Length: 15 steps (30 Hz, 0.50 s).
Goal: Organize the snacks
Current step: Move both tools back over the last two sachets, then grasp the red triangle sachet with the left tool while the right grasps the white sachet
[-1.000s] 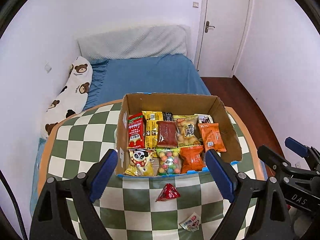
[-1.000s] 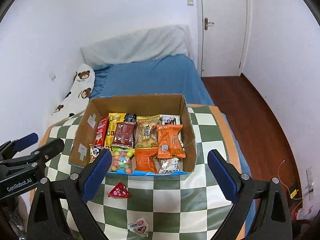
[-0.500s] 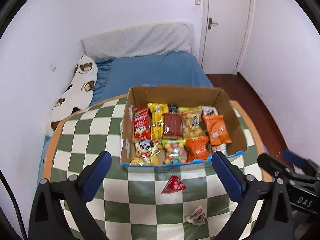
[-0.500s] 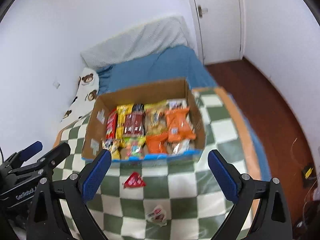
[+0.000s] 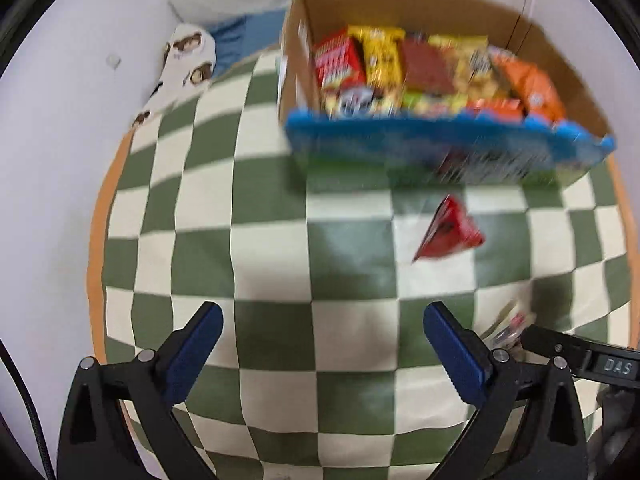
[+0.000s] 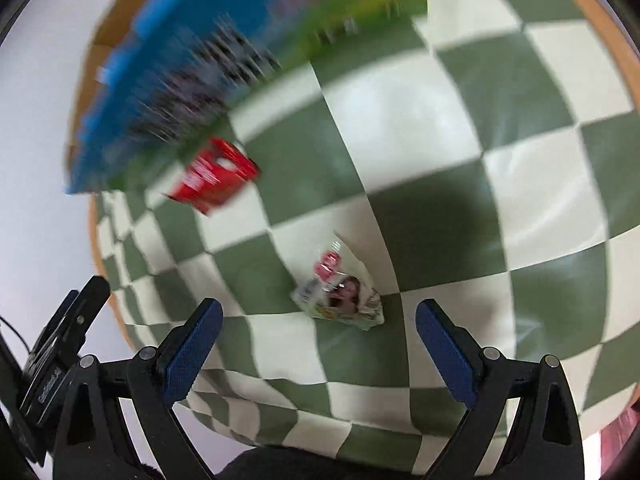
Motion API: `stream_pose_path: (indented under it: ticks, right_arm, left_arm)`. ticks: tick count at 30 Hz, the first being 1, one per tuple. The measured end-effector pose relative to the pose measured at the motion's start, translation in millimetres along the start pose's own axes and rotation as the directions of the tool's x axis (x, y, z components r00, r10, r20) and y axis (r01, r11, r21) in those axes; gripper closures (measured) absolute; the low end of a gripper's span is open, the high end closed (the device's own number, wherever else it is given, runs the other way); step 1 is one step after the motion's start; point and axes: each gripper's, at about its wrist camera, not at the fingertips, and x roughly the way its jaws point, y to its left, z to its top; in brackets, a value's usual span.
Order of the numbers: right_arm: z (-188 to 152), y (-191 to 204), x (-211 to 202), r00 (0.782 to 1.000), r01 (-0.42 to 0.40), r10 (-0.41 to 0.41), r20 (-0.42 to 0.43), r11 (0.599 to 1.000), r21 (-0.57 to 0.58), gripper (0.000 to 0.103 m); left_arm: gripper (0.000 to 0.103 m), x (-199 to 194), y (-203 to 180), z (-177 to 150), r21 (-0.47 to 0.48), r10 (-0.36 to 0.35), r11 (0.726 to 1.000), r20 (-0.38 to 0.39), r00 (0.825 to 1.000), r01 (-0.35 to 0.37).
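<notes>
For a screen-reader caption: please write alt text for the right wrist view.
An open, empty right claw points down at a small white snack packet on a green-checked tablecloth. Beyond lie a red packet and a blurred blue box.

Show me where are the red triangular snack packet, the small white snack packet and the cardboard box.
red triangular snack packet [image 5: 448, 232], left wrist view, middle of its red face.
small white snack packet [image 6: 340, 292], right wrist view, its printed centre.
cardboard box [image 5: 400, 4], left wrist view, inner back wall.
</notes>
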Motion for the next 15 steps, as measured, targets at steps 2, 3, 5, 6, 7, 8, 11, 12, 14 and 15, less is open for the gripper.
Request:
stream_pose_path:
  ticks: [2,3,5,6,7,8,11,12,14,15]
  right_arm:
    - [0,4,14,1.0,0.03,-0.03,0.0,0.999,-0.029,0.004]
    - [1,9,19,0.999,0.048,-0.047,0.006,0.998,-0.049,0.005]
    - [0,15,31,0.997,0.074,-0.073,0.014,0.994,-0.082,0.021]
    - [0,18,37,0.997,0.077,-0.076,0.018,0.992,-0.095,0.029]
    - [-2,22,43,0.995,0.1,-0.098,0.023,0.988,-0.119,0.037]
    - [-3,25,46,0.994,0.109,-0.106,0.032,0.984,-0.14,0.04]
    - [-9,32,47,0.986,0.155,-0.138,0.092,0.964,-0.216,0.048]
    - [-10,32,45,0.983,0.166,-0.144,0.113,0.959,-0.229,0.049]
    - [-9,26,39,0.976,0.192,-0.164,0.141,0.956,-0.221,0.053]
    - [-6,21,35,0.973,0.2,-0.17,0.154,0.957,-0.21,0.054]
  left_arm:
    - [0.0,11,-2,-5,0.012,0.016,1.0,-0.023,1.0,-0.016]
    - [0.0,15,-3,-6,0.019,0.021,1.0,-0.028,0.999,-0.021]
    - [0.0,21,-5,-7,0.038,0.039,0.999,-0.027,0.999,-0.037]
    - [0.0,23,-7,-6,0.05,0.052,0.997,-0.023,0.998,-0.051]
    - [0.0,25,-9,-5,0.059,0.065,0.996,-0.016,0.998,-0.064]
    - [0.0,26,-11,-4,0.069,0.068,0.995,-0.006,0.998,-0.068]
    - [0.0,26,-20,7,0.101,0.064,0.993,0.025,0.998,-0.066]
    - [0.0,25,-24,11,0.119,0.065,0.99,0.045,0.997,-0.07]
    - [0.0,22,-34,21,0.161,0.049,0.985,0.073,0.996,-0.06]
    - [0.0,20,-40,26,0.183,0.03,0.982,0.082,0.996,-0.045]
